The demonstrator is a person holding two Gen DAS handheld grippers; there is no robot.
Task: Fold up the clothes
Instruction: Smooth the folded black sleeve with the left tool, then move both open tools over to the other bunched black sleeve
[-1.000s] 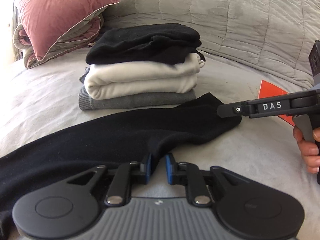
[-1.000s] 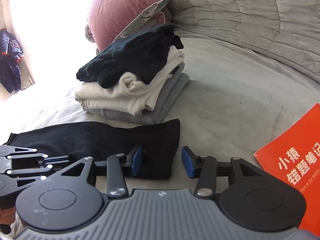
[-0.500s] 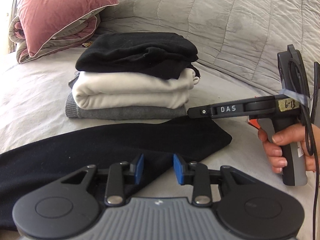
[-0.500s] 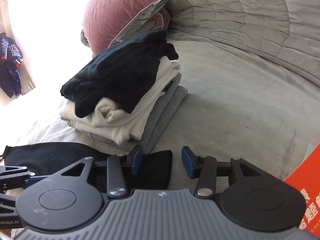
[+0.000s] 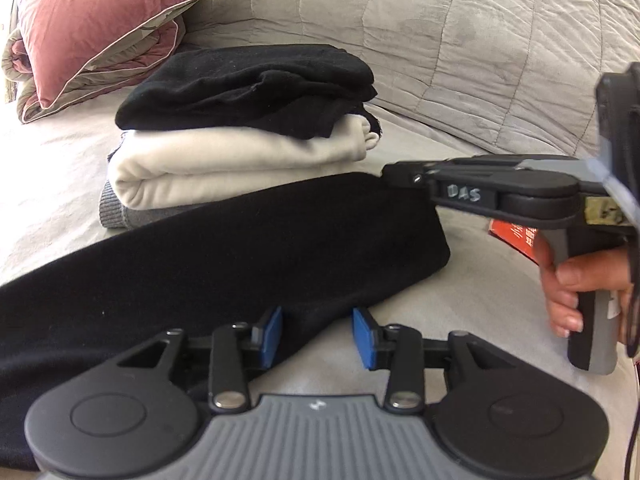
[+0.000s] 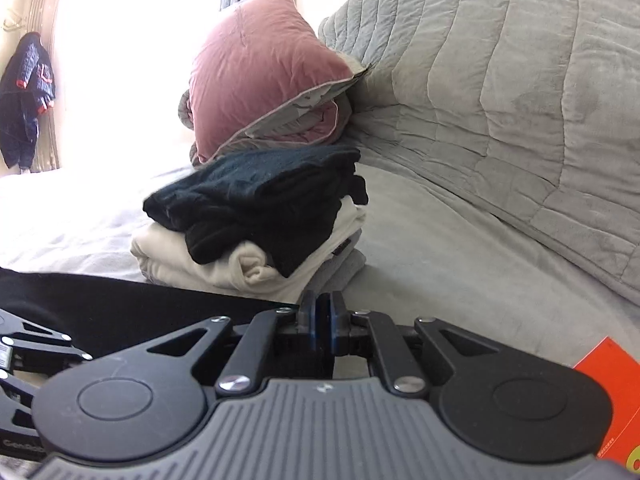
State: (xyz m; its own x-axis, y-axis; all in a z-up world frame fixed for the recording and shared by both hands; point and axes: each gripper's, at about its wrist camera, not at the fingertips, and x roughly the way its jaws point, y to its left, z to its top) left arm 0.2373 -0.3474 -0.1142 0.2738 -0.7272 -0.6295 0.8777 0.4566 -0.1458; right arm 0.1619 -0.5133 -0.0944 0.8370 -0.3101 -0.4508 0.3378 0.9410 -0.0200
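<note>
The black garment (image 5: 224, 264) lies on the grey bed (image 5: 480, 280), long axis left-right before the folded stack (image 5: 240, 136). The right gripper (image 6: 322, 322) pinches its lifted far right corner; the left gripper (image 5: 316, 338) is spread.

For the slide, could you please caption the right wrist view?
Right gripper shut on black garment's corner, before a folded clothes stack.

Count: three folded garments in the stack (image 5: 244, 148) mid-bed – one black on top, one cream, one grey at the bottom. One loose black garment (image 5: 224, 268) along the near edge of the bed (image 5: 460, 288), so four clothing items. Also one pink pillow (image 5: 100, 28), one orange booklet (image 6: 608, 396), two grippers.
</note>
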